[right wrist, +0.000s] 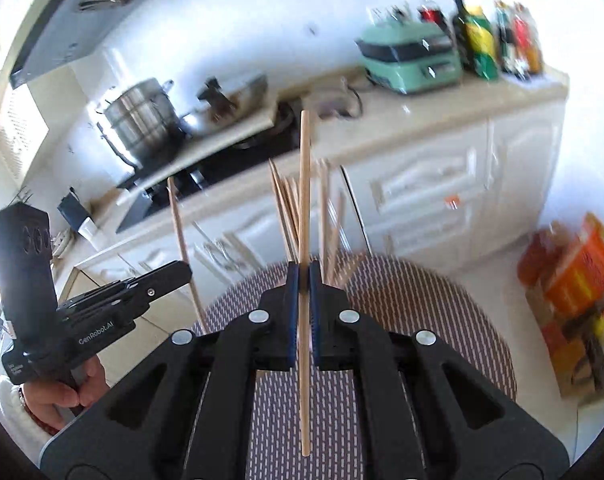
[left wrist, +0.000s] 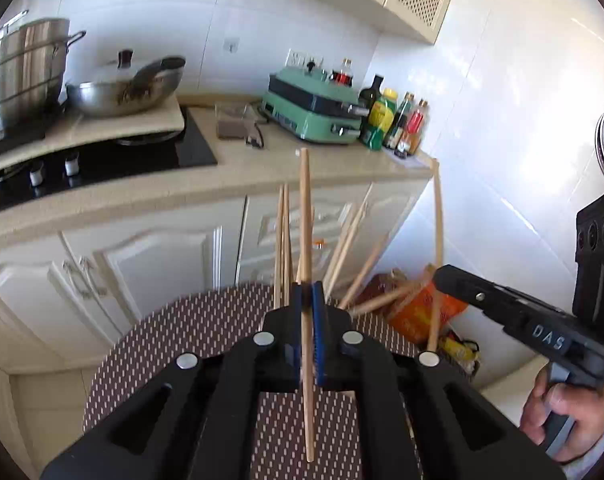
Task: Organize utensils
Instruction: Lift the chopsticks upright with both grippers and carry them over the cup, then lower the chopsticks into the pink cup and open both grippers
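Note:
My left gripper [left wrist: 307, 292] is shut on a wooden chopstick [left wrist: 305, 208] that stands almost upright between its blue pads. At the right edge of the left wrist view, my right gripper [left wrist: 438, 276] holds another chopstick [left wrist: 437, 224]. In the right wrist view, the right gripper [right wrist: 304, 272] is shut on its upright chopstick [right wrist: 304, 184]. The left gripper [right wrist: 187, 270] appears at the left there with its chopstick [right wrist: 179, 224]. Several more chopsticks [left wrist: 283, 232] fan out behind the fingers above the round brown patterned table [left wrist: 181, 328]; their lower ends are hidden.
Beyond the table runs a beige counter [left wrist: 241, 176] over white cabinets [left wrist: 161, 256]. It carries a black hob [left wrist: 113, 160], a steel pot [left wrist: 25, 72], a wok [left wrist: 129, 88], a green appliance [left wrist: 314, 112] and bottles [left wrist: 398, 124]. Orange bags [right wrist: 574, 280] lie on the floor at the right.

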The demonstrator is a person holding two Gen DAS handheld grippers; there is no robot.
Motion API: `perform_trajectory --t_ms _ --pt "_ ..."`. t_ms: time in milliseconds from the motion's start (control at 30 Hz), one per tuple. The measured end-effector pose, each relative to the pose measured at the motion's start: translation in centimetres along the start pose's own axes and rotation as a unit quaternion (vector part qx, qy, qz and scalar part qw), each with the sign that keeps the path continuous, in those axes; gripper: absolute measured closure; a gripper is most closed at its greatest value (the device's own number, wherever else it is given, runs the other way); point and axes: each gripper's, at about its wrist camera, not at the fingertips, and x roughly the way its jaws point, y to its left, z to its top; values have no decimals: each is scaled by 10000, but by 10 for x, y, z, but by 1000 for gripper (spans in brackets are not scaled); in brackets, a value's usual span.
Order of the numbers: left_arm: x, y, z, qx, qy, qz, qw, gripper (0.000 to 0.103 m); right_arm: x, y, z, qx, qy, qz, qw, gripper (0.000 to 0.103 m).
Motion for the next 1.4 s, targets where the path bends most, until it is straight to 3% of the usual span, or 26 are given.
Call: perform_trajectory --t_ms 167,400,900,1400 --pt "24 -5 30 58 -343 113 9993 98 35 3 26 -219 -187 157 9995 97" --pt "53 2 39 -26 -586 254 9980 98 72 6 31 -694 -396 259 9965 97" --pt "83 9 5 38 -286 345 9990 98 96 -2 9 -860 -513 400 9942 97" --pt "69 6 -28 218 146 223 9994 97 63 -4 -27 -1037 -138 303 9941 97"
